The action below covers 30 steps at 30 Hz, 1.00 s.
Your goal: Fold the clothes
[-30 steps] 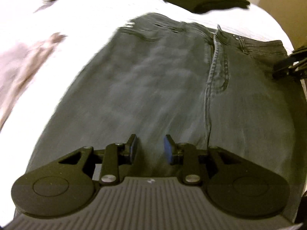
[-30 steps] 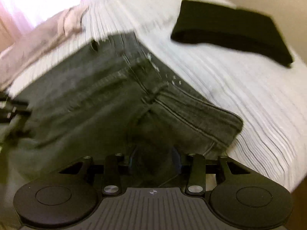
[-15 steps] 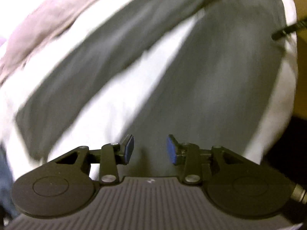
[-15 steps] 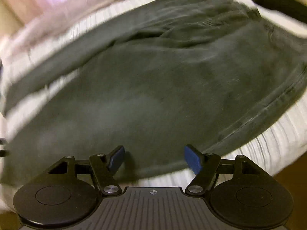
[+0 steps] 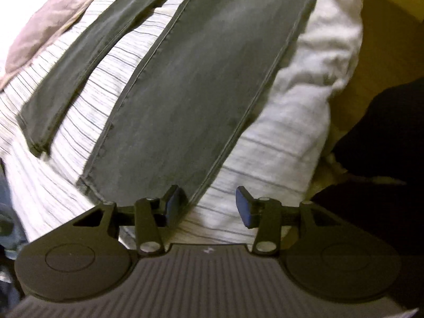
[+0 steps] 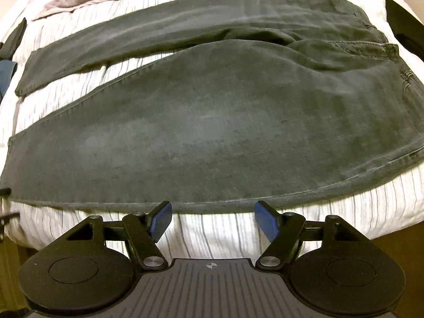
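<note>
Dark jeans (image 6: 212, 122) lie flat on the striped bed (image 6: 217, 235), legs apart.
Left claw (image 5: 206, 205) gapes empty at a leg hem, 6 o'clock; right claw (image 6: 212, 218) gapes empty beside the near side seam. Pinkish cloth (image 5: 47, 29) at 10 o'clock.
</note>
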Available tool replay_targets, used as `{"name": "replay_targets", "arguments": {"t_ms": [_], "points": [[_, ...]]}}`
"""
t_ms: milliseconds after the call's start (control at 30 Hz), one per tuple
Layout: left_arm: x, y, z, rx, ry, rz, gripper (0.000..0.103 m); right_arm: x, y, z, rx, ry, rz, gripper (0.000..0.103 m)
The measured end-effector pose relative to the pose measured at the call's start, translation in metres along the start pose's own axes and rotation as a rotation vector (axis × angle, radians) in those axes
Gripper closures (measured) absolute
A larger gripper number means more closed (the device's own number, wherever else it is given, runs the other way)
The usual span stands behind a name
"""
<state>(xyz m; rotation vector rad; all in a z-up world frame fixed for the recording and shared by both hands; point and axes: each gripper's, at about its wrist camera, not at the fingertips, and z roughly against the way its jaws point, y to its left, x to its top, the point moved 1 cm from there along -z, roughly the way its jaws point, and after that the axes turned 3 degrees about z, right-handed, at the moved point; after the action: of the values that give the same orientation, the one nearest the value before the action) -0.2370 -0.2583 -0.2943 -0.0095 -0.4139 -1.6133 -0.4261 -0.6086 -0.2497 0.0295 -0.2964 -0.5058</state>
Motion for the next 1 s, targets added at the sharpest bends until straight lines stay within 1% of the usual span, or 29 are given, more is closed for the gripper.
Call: {"name": "replay_targets", "arguments": {"t_ms": [33, 67, 133, 233, 333, 400, 533, 600, 633, 700, 833, 867, 900, 1000], "points": [[0.0, 0.001, 0.0, 0.014, 0.006, 0.009, 0.086, 0.0, -0.001, 0.001, 0.0, 0.004, 0.003, 0.031], [0.0, 0.003, 0.0, 0.027, 0.011, 0.017, 0.096, 0.0, -0.002, 0.004, 0.002, 0.008, 0.005, 0.031], [-0.001, 0.006, 0.001, 0.009, 0.041, 0.037, 0.103, 0.003, -0.003, 0.007, 0.013, 0.015, 0.005, 0.031], [-0.009, 0.008, 0.004, -0.04, 0.095, 0.063, 0.103, 0.016, -0.003, 0.012, 0.02, 0.01, 0.016, 0.031], [-0.012, 0.014, 0.017, -0.057, 0.092, 0.11, 0.103, 0.035, -0.008, 0.02, 0.018, -0.018, 0.005, 0.031], [-0.009, 0.022, 0.028, -0.058, 0.08, 0.145, 0.097, 0.047, -0.013, 0.027, 0.015, -0.039, -0.019, 0.031], [0.008, 0.046, 0.042, -0.054, 0.05, 0.193, 0.089, 0.064, -0.016, 0.044, -0.011, -0.066, -0.067, 0.03], [0.02, 0.058, 0.043, -0.042, 0.039, 0.191, 0.075, 0.07, -0.016, 0.053, -0.029, -0.079, -0.085, 0.017], [0.025, 0.064, 0.044, -0.034, 0.032, 0.189, 0.072, 0.073, -0.015, 0.059, -0.041, -0.092, -0.092, 0.005], [0.036, 0.078, 0.046, -0.02, 0.018, 0.197, 0.059, 0.078, -0.013, 0.069, -0.055, -0.112, -0.093, 0.005], [0.055, 0.105, 0.05, 0.006, -0.009, 0.248, 0.051, 0.084, -0.012, 0.076, -0.102, -0.062, -0.088, 0.004], [0.059, 0.11, 0.051, 0.008, -0.013, 0.27, 0.048, 0.084, -0.012, 0.077, -0.112, -0.047, -0.087, 0.004], [0.063, 0.116, 0.051, 0.008, -0.016, 0.293, 0.043, 0.084, -0.012, 0.078, -0.119, -0.034, -0.087, 0.004], [0.075, 0.124, 0.053, -0.005, -0.027, 0.343, 0.038, 0.081, -0.014, 0.084, -0.133, -0.015, -0.097, 0.004]]}}
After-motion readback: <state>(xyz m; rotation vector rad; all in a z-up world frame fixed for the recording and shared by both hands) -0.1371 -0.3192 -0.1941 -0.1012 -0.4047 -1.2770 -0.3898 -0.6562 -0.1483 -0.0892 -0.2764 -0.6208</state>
